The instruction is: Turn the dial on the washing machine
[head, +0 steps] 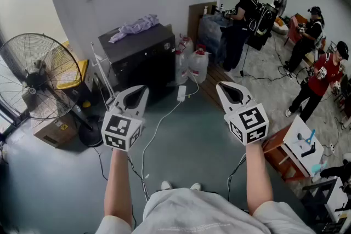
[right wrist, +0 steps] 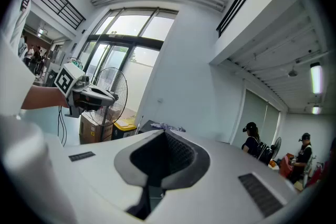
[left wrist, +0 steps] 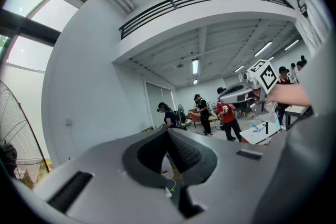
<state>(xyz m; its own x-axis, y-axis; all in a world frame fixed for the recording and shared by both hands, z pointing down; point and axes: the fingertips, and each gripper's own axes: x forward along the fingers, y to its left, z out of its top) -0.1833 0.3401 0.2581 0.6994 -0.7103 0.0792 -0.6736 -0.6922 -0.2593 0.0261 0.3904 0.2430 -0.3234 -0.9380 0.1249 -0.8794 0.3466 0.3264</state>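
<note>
Pressing together tip to tip, the fingers (left wrist: 185, 150) of the left gripper (left wrist: 168, 132) are clenched on nothing; only the room shows past them. The right gripper (right wrist: 163, 134) matches it: its fingers (right wrist: 179, 150) are clenched and empty as well.

Both grippers are held up in the air side by side, well apart from each other, tips pointing away from the person and each marker cube facing the head camera. A bare forearm (head: 118, 183) runs back from each to the person's light-coloured clothing at the bottom of the head view.

Ahead of the left gripper, beyond a stretch of grey-green floor (head: 208, 134), the dark, box-shaped washing machine (head: 142, 57) stands against the white wall, well apart from both grippers. A crumpled pale cloth (head: 134, 26) lies on its top. Its dial cannot be made out from here.

Just beside the machine on its right stand two clear water jugs (head: 193, 66) with red caps. A white cable (head: 159, 126) trails from a white plug block (head: 181, 93) on the floor back toward the person's feet.

To the left, a large standing fan (head: 33, 76) sits near the window, with a yellow bin (head: 75, 73) behind it and a cardboard box (head: 52, 130) at its base.

At the far right, three people in dark caps stand well away: one (head: 241, 13) at a cluttered surface by the wall, one (head: 310, 35) further back, and one in a red top (head: 323, 76). A small white table (head: 299, 142) is nearest on that side.
</note>
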